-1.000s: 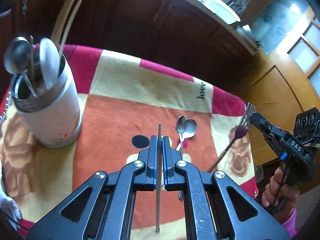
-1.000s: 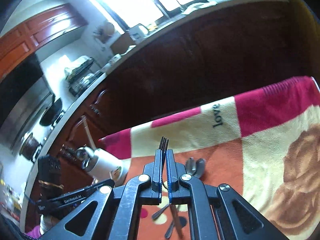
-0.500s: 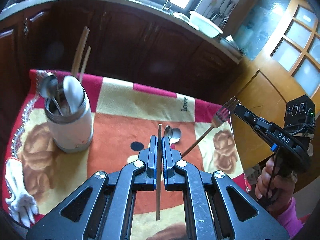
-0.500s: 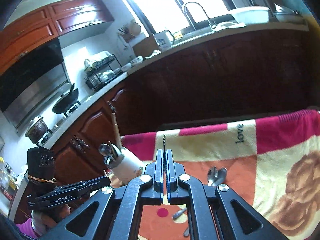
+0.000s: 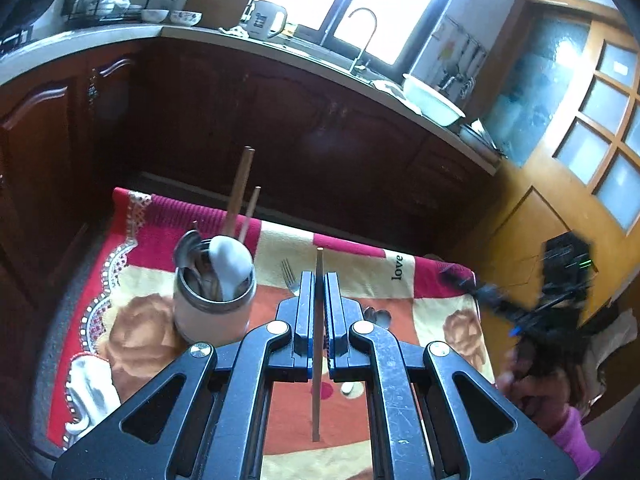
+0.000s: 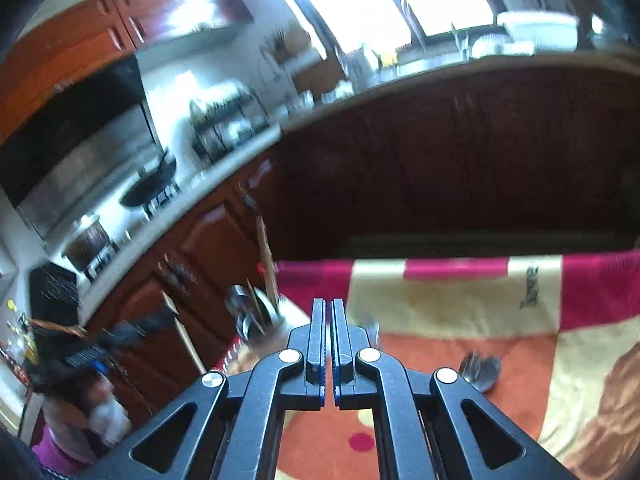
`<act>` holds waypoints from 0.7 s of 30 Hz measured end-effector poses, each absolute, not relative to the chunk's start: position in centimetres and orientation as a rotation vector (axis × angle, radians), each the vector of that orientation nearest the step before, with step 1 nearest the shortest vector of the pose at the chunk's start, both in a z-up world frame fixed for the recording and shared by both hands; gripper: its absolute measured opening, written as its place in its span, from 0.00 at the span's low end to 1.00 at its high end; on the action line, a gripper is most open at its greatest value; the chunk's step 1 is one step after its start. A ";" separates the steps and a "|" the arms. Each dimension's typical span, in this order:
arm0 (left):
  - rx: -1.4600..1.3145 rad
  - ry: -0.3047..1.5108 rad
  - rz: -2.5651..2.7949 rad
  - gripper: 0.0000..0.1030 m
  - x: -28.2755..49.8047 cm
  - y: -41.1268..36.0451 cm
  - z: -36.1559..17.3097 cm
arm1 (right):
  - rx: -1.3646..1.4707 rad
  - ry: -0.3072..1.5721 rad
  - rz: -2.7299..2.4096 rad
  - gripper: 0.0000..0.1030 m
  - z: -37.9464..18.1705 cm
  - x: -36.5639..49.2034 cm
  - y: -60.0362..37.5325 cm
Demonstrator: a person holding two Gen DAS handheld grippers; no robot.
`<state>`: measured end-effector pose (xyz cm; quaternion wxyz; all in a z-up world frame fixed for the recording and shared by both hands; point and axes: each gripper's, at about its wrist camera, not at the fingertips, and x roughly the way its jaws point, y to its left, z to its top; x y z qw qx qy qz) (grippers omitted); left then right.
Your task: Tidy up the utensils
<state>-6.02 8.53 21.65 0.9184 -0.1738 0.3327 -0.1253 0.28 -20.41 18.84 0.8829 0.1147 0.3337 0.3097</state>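
Blanket (image 5: pixel 352 272) below, left tongs (image 5: pixel 319 280) pinch chopstick (image 5: pixel 317 360) (upright).

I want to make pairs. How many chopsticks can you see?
3: one chopstick clamped in the left gripper's jaws, and a tall chopstick and a shorter chopstick standing in the utensil holder. More may hide inside.

Both wrist views look down their fingers, sharing the blanket (image 5: pixel 360 272).

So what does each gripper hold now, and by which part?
The left gripper holds a thin wooden chopstick near its far end; a short tip passes the jaws. The right gripper shows nothing between its jaws.
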 end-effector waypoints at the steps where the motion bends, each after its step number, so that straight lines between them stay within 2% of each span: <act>1: -0.363 0.687 -0.254 0.03 -6.1 8.8 21.4 | 0.238 0.745 0.654 0.19 17.6 1.0 -20.0; 3: -0.372 0.695 -0.250 0.03 -6.1 9.2 21.1 | 0.185 0.836 0.630 0.39 14.5 2.5 -18.6; 9: -0.389 0.706 -0.239 0.03 -6.1 10.0 20.8 | -0.057 0.958 0.571 0.39 7.7 7.2 -13.6; 18: -0.444 0.681 -0.199 0.03 -6.0 13.8 21.9 | -0.192 1.063 0.502 0.39 1.6 14.2 -9.9; 20: -0.453 0.674 -0.194 0.03 -5.6 14.5 22.2 | -0.165 1.081 0.504 0.35 1.1 14.9 -10.1; 21: -0.458 0.672 -0.194 0.03 -5.5 14.7 22.3 | -0.149 1.077 0.511 0.29 1.0 15.2 -10.1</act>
